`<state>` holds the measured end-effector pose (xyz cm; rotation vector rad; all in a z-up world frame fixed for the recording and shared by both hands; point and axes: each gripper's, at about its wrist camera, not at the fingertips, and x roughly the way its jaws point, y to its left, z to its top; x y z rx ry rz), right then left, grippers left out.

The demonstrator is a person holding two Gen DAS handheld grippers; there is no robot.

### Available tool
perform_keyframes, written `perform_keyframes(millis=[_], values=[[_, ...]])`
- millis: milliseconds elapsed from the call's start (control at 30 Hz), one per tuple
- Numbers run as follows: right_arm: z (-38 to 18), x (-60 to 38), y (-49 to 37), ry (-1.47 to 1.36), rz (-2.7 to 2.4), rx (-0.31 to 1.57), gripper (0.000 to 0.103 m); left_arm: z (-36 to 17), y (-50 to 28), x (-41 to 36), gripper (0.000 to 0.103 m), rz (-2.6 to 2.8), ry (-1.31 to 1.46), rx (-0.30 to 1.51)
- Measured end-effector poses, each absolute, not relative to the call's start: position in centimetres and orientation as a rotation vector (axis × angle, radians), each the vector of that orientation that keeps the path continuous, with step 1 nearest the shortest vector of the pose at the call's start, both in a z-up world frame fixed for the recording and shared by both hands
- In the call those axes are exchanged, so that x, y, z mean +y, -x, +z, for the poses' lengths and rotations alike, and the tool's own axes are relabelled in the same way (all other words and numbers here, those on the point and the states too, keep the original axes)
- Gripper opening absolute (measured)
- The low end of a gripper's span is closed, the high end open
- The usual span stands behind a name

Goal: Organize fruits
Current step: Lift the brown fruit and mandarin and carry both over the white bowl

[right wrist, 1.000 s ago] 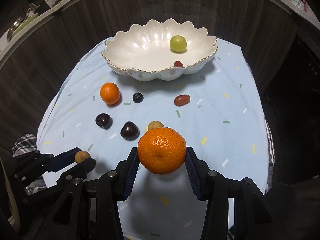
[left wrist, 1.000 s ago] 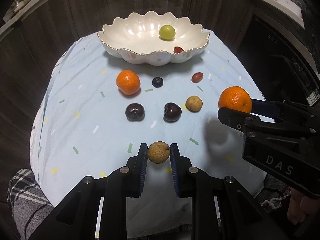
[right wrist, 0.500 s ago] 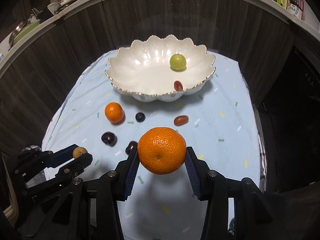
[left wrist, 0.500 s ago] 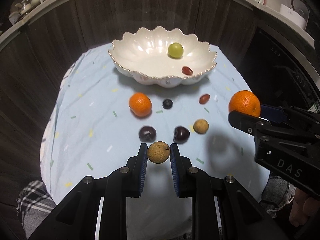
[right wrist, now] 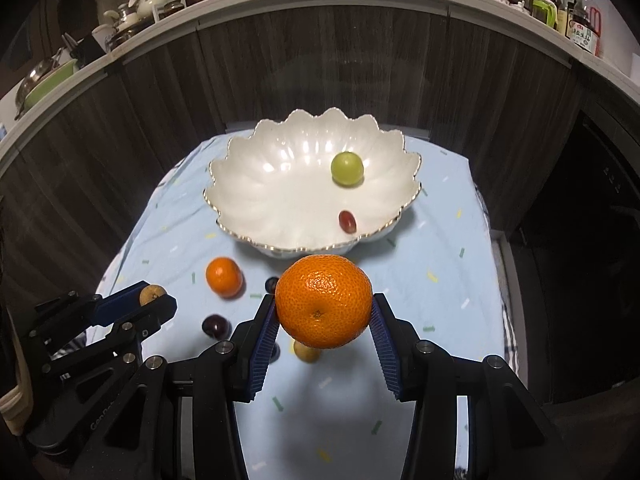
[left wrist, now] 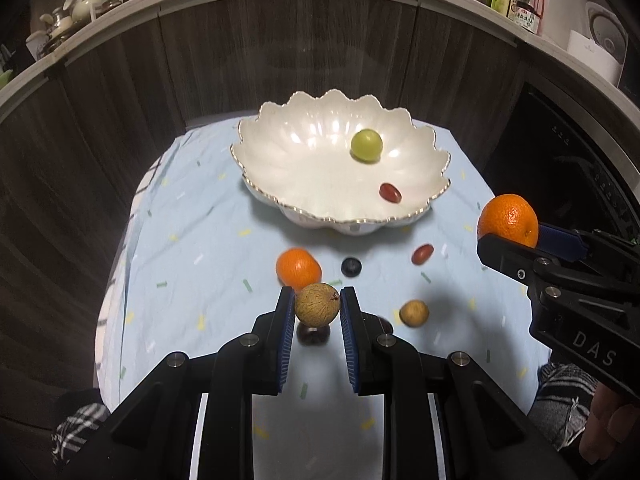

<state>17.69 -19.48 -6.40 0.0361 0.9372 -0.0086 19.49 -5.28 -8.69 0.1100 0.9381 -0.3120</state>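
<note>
My left gripper (left wrist: 317, 308) is shut on a brown longan (left wrist: 318, 304) and holds it above the table. My right gripper (right wrist: 324, 312) is shut on an orange tangerine (right wrist: 324, 306), also raised; it shows at the right of the left wrist view (left wrist: 508, 222). The white scalloped bowl (left wrist: 280, 168) stands at the back with a green grape (left wrist: 366, 144) and a red grape (left wrist: 390, 193) inside. On the light blue cloth lie a second tangerine (left wrist: 298, 267), a blueberry (left wrist: 351, 267), a red grape (left wrist: 422, 254), a second longan (left wrist: 414, 313) and dark cherries (right wrist: 216, 325).
The small table (left wrist: 192, 248) is ringed by dark wood cabinet fronts (left wrist: 120, 92). A counter above holds bottles (left wrist: 520, 4) and kitchenware (right wrist: 48, 76). A dark appliance (left wrist: 568, 160) stands at the right. Plaid cloth (left wrist: 76, 424) shows at the table's near edge.
Both grippers have risen and pulled back with their fruit, so the bowl and table look smaller and farther. The fruit on the cloth has not moved.
</note>
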Motion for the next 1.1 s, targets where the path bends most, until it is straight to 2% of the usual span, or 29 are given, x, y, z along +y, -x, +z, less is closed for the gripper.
perform_keyframes(millis=[1100], values=[[-5.8,-21.7,-25.5,-0.057,-0.065,0.872,0.047,-7.2,-29.7,-6.5,0.023,-0.271,-0.111,0.865]])
